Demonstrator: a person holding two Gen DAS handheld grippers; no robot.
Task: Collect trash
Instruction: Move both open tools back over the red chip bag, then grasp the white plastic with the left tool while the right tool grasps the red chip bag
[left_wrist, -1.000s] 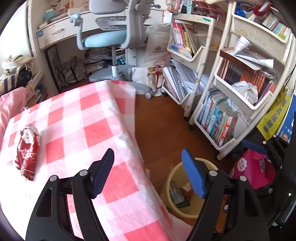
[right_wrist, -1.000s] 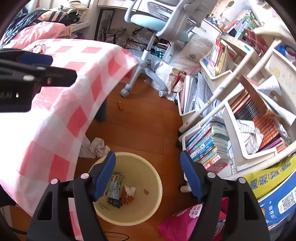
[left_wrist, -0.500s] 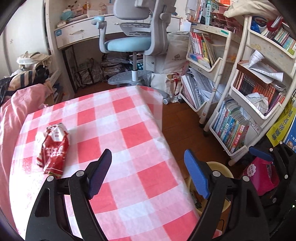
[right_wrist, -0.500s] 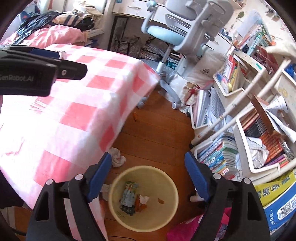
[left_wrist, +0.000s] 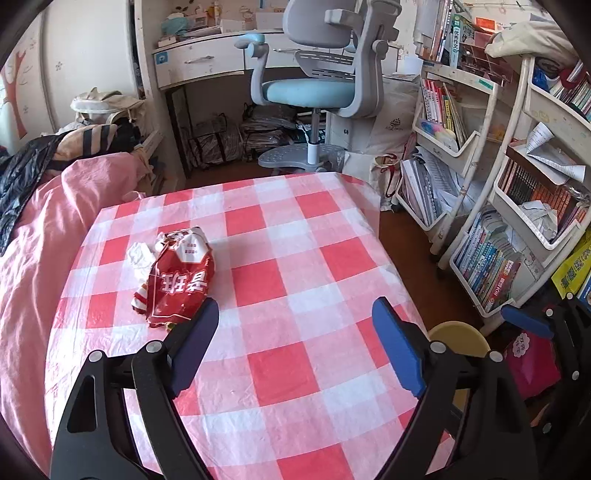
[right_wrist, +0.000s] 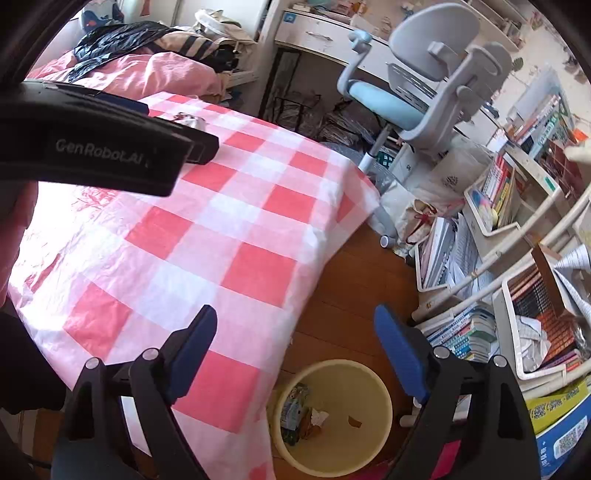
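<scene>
Red snack bag (left_wrist: 177, 280) lies crumpled on the checked table (left_wrist: 295, 280), just ahead-left of the left tongs (left_wrist: 291, 347), its near edge almost at the left blue pad. A white wad (left_wrist: 138, 254) of paper touches the bag's far-left side. Both are loose, flat on the cloth, nothing pinning them.

Left tongs: spread wide, empty, angled down over the table. Likely lined up for the bag, though it sits off to the left of the gap, so a shift left seems needed before closing.

Right tongs (right_wrist: 295, 350): also spread wide, empty, held off the table's edge above the floor. Yellow bin (right_wrist: 369, 369) sits directly below-ahead of them, beside the table's drape, with wrappers (right_wrist: 295, 410) already inside. Bin is placed close, probably so that trash travels a short way from table to drop.

Chair (left_wrist: 314, 88) and bookshelves (left_wrist: 517, 229) stand beyond, well apart.
</scene>
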